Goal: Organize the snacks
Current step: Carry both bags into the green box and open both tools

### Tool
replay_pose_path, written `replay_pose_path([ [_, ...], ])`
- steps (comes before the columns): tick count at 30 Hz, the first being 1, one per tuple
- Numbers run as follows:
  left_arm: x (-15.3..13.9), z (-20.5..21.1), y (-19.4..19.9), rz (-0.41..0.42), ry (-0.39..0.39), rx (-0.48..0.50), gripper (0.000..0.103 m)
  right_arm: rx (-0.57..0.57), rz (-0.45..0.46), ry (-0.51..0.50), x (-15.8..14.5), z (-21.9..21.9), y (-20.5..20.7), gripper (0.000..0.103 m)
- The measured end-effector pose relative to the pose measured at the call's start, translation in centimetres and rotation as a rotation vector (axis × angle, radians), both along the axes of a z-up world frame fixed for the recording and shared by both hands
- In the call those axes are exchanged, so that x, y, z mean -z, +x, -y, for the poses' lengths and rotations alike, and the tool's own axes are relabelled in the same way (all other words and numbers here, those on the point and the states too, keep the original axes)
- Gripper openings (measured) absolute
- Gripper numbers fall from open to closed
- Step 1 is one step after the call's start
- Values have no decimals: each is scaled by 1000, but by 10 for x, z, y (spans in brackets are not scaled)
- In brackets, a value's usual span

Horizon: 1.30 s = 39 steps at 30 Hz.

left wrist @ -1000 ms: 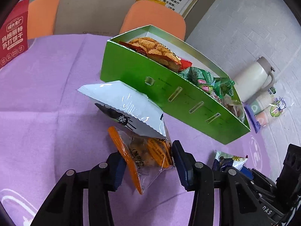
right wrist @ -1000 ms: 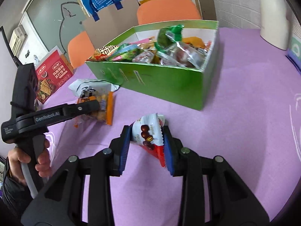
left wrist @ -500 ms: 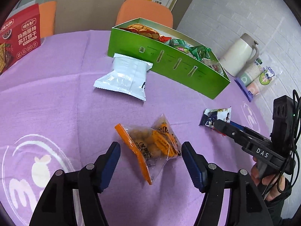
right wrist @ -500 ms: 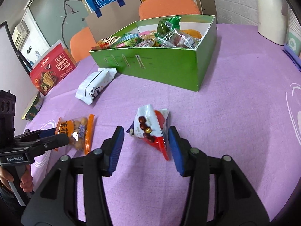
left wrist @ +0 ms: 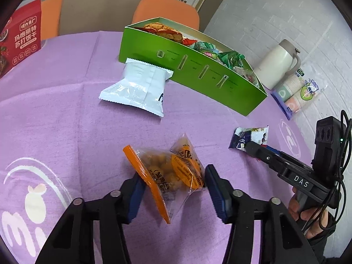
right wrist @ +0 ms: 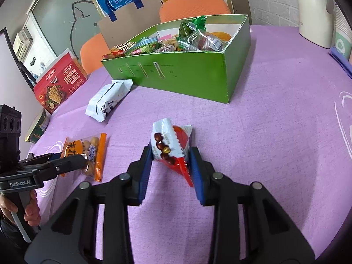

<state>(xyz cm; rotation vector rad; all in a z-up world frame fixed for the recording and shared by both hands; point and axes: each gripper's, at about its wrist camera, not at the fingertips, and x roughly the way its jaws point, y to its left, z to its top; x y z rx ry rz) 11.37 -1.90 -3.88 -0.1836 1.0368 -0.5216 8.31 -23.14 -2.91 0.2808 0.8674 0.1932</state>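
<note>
Gripping 2 snack packets on the purple surface [left wrist: 66, 110].
Left tongs [left wrist: 173, 189] bracket the orange packet [left wrist: 169, 171], apart; right tongs [right wrist: 171, 165] pinch the red-and-white packet [right wrist: 170, 145]. Squeeze centrally, gently.

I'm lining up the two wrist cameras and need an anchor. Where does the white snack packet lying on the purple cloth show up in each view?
Left wrist: white packet upper centre, its far end against the green box's long slotted side.
Right wrist: white packet left of centre, at the box's near-left corner.
Shared landmark: the green box's slotted side; also the red cracker box.
</note>
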Motion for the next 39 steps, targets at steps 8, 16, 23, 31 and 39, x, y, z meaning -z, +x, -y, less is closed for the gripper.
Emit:
replay_pose_path([
  [8, -9, 10, -8, 27, 1, 26, 43, -13, 24, 37, -5, 0, -7, 33],
  [16, -56, 23, -1, 111, -49, 64, 43, -29, 137, 47, -48, 3, -6, 33],
  [23, -108, 40, 34, 230, -52, 40, 43, 11, 251, -5, -91, 18, 20, 33],
  [31, -135, 64, 101, 295, -22, -32, 44, 49, 308, -44, -108, 26, 79, 34],
  [39, -111, 72, 159, 253, 19, -80, 44, -8, 263, -92, -87, 17, 141, 34],
])
